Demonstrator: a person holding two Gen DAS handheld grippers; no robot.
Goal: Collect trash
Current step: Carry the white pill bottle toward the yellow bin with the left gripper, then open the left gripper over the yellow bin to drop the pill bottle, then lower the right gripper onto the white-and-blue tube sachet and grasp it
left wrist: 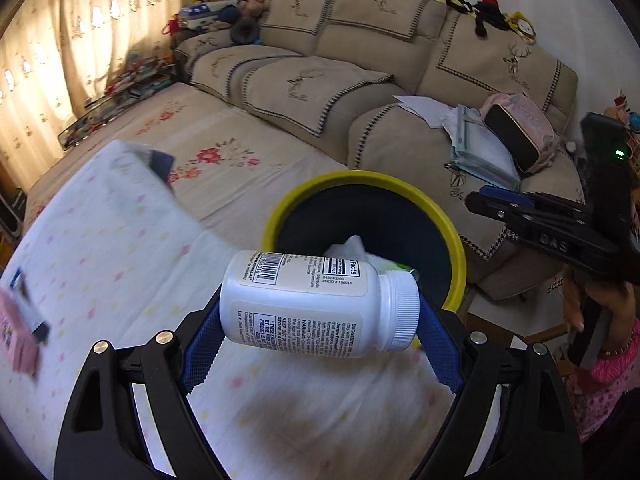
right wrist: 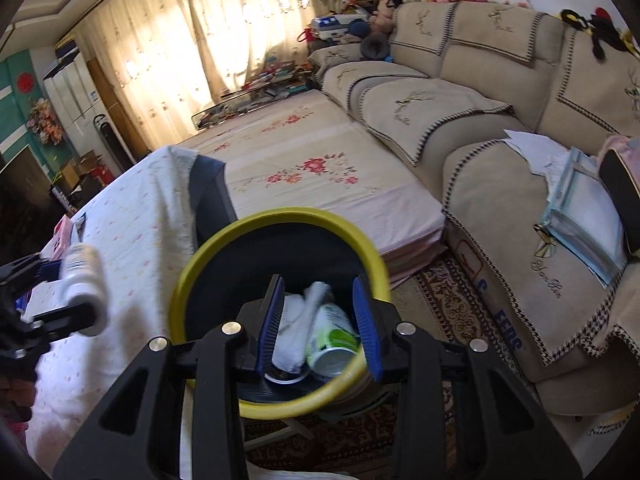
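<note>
Gripping a white plastic pill bottle (left wrist: 318, 304) sideways, the left gripper (left wrist: 320, 320) hung beside the yellow-rimmed black bin (left wrist: 460, 256); the right gripper (right wrist: 320, 328) gaped, jaws released, above it.

Smooth white plastic on the bottle (left wrist: 316, 304), slightly glossy, with a ribbed screw cap and a matt printed paper label. Matt black plastic on the left gripper (left wrist: 320, 332) and right gripper (right wrist: 320, 320), set with shiny metal rivets, and rough, finely textured blue pads (left wrist: 438, 340) inside the jaws. Smooth yellow plastic on the rim of the bin (right wrist: 276, 216), dark within. Soft white cloth with faint pastel print over the surface (left wrist: 120, 248). Woven beige fabric with embroidered trim on the sofa (left wrist: 328, 92). Patterned pile on the carpet (right wrist: 452, 292).
</note>
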